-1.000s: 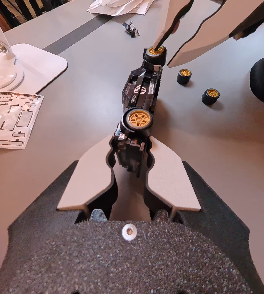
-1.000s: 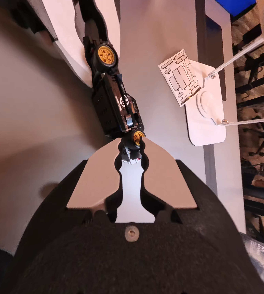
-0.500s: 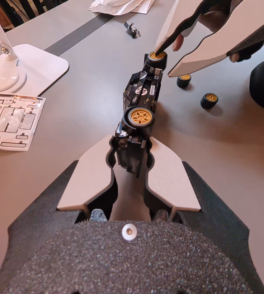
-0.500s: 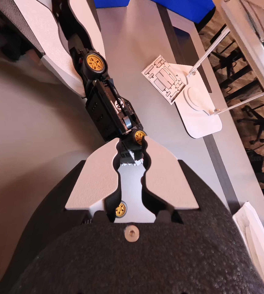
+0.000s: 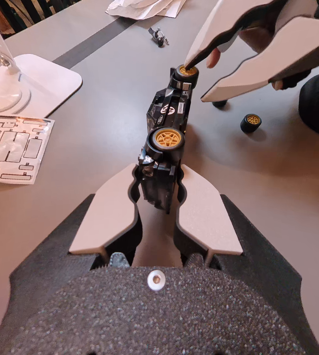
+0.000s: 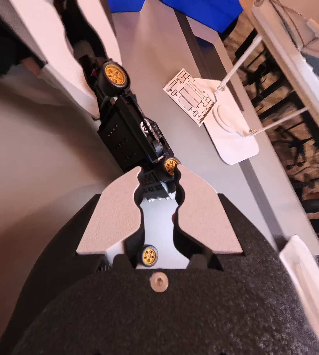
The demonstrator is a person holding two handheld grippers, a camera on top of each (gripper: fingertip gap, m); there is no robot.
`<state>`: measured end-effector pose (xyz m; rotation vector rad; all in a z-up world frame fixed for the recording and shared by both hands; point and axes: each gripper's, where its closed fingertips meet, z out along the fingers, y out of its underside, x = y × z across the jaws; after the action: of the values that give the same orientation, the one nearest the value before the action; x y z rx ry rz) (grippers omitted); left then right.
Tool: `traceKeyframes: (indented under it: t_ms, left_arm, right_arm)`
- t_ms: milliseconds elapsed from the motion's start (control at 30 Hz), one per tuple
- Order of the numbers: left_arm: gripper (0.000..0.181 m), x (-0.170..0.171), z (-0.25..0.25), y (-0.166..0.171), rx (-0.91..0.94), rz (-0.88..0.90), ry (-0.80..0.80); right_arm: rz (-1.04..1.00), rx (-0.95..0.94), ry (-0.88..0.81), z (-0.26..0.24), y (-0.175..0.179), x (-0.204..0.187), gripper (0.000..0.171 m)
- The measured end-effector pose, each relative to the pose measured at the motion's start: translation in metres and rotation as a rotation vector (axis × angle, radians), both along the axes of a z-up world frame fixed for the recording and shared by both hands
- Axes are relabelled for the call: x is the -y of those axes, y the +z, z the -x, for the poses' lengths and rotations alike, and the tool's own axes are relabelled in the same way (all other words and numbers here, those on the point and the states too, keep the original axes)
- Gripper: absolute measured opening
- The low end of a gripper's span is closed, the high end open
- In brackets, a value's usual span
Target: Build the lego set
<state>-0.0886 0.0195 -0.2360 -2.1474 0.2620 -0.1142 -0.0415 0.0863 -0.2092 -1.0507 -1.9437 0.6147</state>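
The left claw (image 5: 156, 184) pinches the car (image 5: 169, 115) on its side, wheels up. The spread right claw (image 5: 193, 80) presses one fingertip (image 5: 188, 65) on the 12 o'clock wheel (image 5: 187, 72), likely seating it.

lego car (image 5: 169, 123) mid-table, sticker sheet (image 5: 10, 148) left, 1 loose wheel (image 5: 250, 122) right, perhaps another behind

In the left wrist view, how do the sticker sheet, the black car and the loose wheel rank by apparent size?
1. Sticker sheet and black car: alike, nearness makes it unsure.
2. Loose wheel, clearly smallest.
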Motion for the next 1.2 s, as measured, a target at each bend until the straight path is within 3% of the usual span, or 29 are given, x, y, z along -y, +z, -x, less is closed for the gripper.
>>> traceKeyframes:
  t_ms: [533,867,1200]
  left_arm:
    - [0.038,-0.0011,-0.0014,0.0028,-0.007,-0.015,-0.009]
    - [0.038,-0.0015,-0.0016,0.0023,0.006,-0.014,-0.006]
    - [0.038,-0.0014,-0.0007,0.0016,0.002,-0.007,-0.005]
  right_arm:
    - [0.196,0.032,0.000,0.0046,0.0037,-0.0050,0.025]
    - [0.015,0.075,0.042,0.0034,0.0006,-0.0062,0.027]
    - [0.145,0.094,0.048,0.0059,0.0008,-0.0033,0.033]
